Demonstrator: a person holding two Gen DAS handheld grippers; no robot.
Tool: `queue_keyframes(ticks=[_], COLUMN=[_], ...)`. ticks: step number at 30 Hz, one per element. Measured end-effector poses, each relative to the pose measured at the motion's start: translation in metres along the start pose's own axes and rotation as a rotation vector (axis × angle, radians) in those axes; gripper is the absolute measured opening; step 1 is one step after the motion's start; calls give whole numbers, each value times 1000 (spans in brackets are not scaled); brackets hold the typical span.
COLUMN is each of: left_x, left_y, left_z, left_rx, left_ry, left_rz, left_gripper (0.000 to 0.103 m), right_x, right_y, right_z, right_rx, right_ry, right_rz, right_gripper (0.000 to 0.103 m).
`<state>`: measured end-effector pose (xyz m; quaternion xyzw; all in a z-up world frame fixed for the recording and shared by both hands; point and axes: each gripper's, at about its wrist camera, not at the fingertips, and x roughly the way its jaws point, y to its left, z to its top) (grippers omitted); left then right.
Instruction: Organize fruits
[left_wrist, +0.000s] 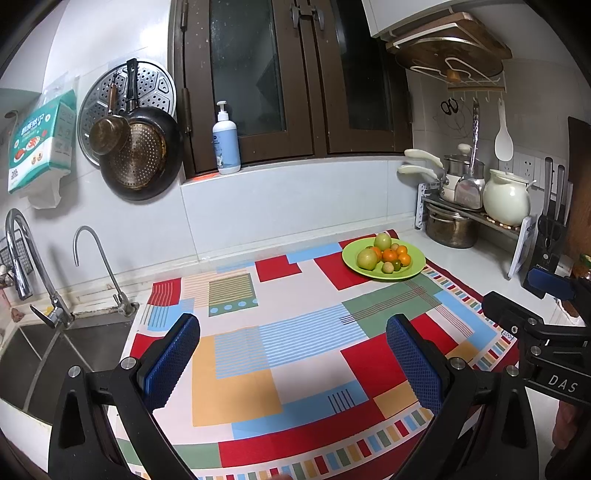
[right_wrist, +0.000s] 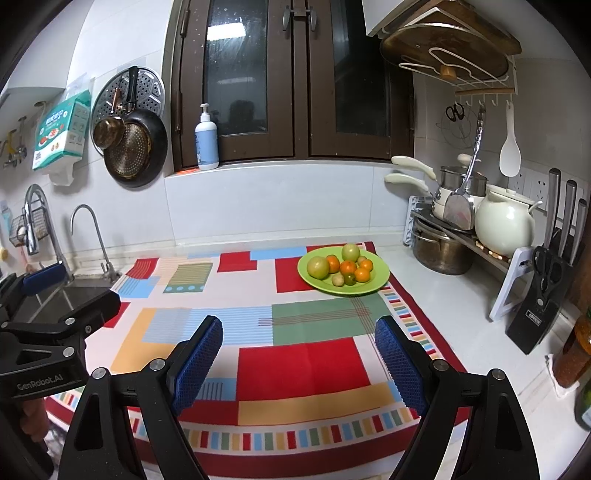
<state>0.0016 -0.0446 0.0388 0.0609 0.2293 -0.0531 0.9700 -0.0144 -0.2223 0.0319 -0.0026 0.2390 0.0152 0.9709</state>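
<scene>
A green plate (left_wrist: 413, 271) (right_wrist: 376, 284) sits at the far right of a colourful patchwork cloth (left_wrist: 295, 332) (right_wrist: 295, 332). It holds two green apples (left_wrist: 367, 258) (right_wrist: 318, 267), several small oranges (left_wrist: 389, 255) (right_wrist: 347, 266) and a few small greenish fruits. My left gripper (left_wrist: 291, 354) is open and empty, above the near part of the cloth. My right gripper (right_wrist: 299, 354) is open and empty, also near the cloth's front. Each gripper shows at the edge of the other's view: the right one (left_wrist: 517, 299) and the left one (right_wrist: 70, 291).
A sink with two taps (left_wrist: 55, 295) (right_wrist: 74, 251) lies left of the cloth. A rack with pots and a white jar (left_wrist: 506, 195) (right_wrist: 504, 221) stands at the right, with a knife block (right_wrist: 543, 295) beside it. Pans (left_wrist: 140, 155) hang on the wall.
</scene>
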Motion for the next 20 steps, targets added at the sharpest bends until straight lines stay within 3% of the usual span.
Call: queue_keyframes(ticks=[20], left_x=[13], left_y=[0], left_z=[2], left_rx=[-18], left_ry=[25], left_rz=[5], left_gripper=[103], right_x=[10], right_y=[-2], right_z=[1], right_rx=[-1], right_ry=[17], right_rz=[4], right_gripper=[85])
